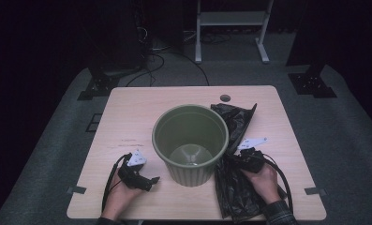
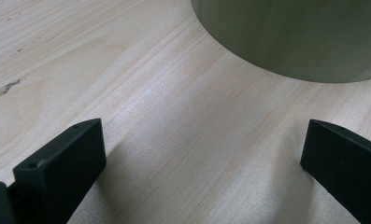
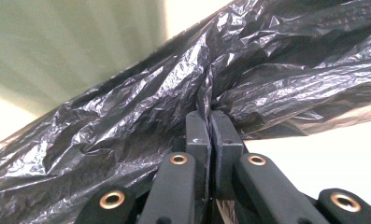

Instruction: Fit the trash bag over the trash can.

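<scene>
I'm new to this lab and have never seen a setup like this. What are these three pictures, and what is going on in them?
A person sits at a wooden table and holds a hand tool with two black jaws in each hand. The high view looks down from above the table. The other two come from small cameras that ride on the tools and look along their jaws.

In the middle of the table stands an empty green bin. Right of it lies a crumpled black plastic bag.

The right gripper has its jaws shut on a fold of the bag, as its own view shows close up. The left gripper rests open near the bin, with bare wood between its jaws.
</scene>
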